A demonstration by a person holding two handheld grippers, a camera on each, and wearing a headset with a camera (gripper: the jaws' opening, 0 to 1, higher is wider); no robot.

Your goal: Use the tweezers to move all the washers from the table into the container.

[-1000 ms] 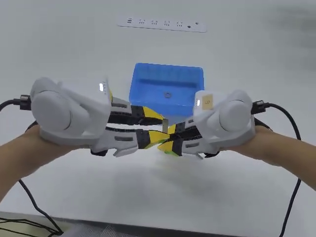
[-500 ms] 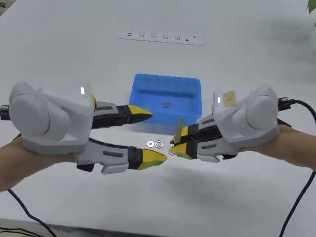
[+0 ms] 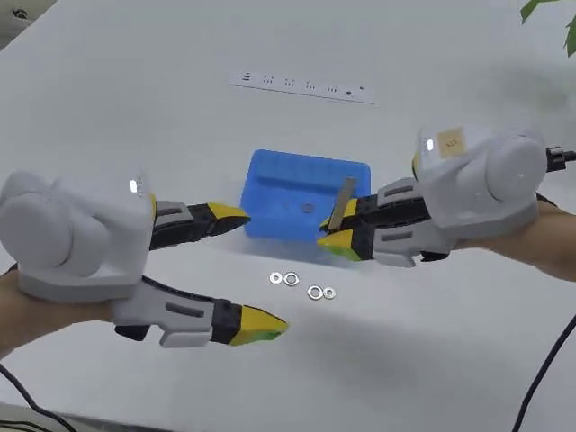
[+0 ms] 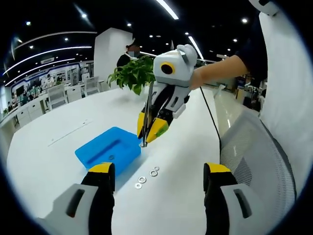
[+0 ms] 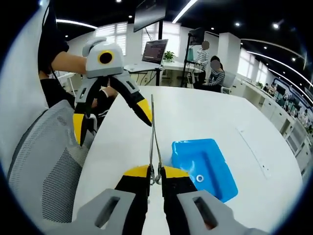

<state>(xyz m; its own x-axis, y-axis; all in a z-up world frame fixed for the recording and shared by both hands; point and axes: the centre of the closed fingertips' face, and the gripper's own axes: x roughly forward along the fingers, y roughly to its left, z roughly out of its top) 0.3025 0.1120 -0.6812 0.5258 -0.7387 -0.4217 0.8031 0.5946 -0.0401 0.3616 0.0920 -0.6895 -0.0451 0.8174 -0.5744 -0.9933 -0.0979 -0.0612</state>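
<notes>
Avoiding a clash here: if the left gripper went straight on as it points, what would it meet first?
Probably the right gripper and its tweezers, about dead ahead; the washers lie below that line. Depth is hard to judge.

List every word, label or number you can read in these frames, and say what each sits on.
Nothing reads clearly.
Tan sticker on the right gripper: one mark, perhaps a digit, too blurred to read.
Power strip on the table: small dark marks, too small to read.
Monitor in the background: lines of text, too small to read.
</notes>
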